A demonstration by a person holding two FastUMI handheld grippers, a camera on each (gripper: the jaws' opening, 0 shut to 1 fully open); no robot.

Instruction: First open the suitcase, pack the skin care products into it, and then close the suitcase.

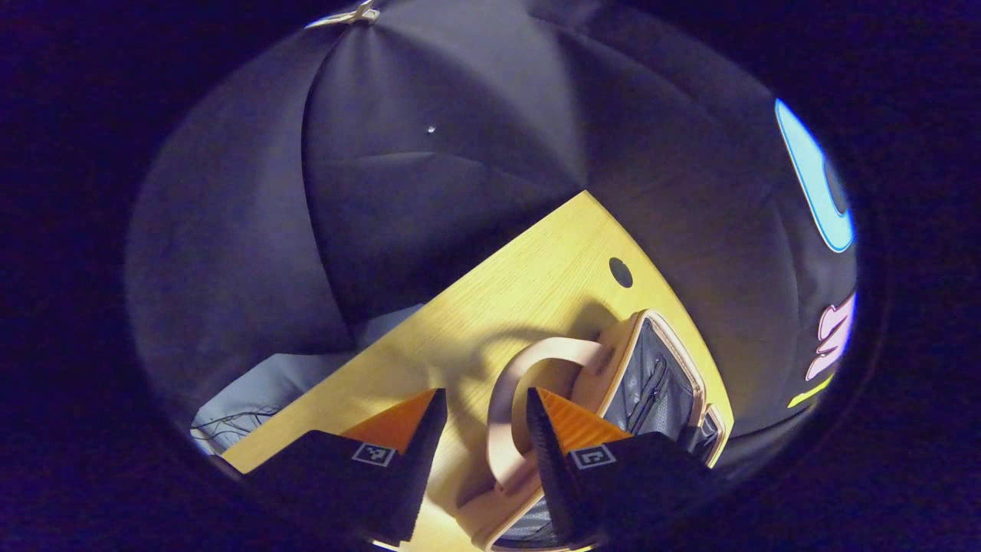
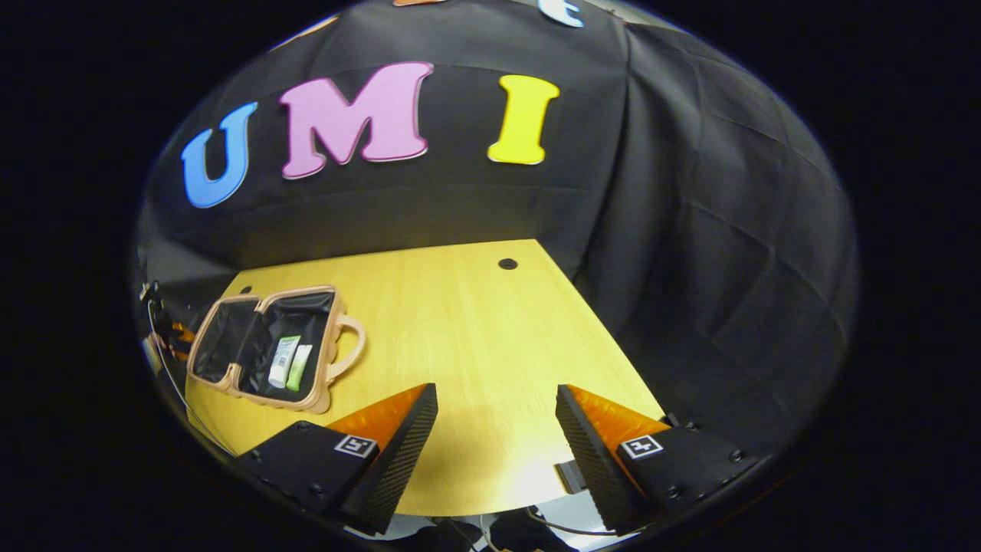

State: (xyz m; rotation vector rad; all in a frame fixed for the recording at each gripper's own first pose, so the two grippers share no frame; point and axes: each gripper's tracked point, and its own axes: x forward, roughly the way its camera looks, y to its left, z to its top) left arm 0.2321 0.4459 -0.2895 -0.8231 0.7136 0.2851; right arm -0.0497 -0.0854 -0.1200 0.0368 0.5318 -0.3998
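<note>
The left hand-held gripper (image 1: pixel 479 418) hovers with its fingers spread wide, pinching nothing; the suitcase's pale carry handle (image 1: pixel 515 383) curves up in the gap between them, though I cannot tell if either finger touches it. The suitcase (image 2: pixel 264 349) lies open on the wooden worktop (image 2: pixel 475 322) near its left edge, with a white tube (image 2: pixel 282 362) and a green tube (image 2: pixel 299 366) side by side in its dark lining. The right hand-held gripper (image 2: pixel 497 418) is spread just as wide over bare wood, well apart from the suitcase.
</note>
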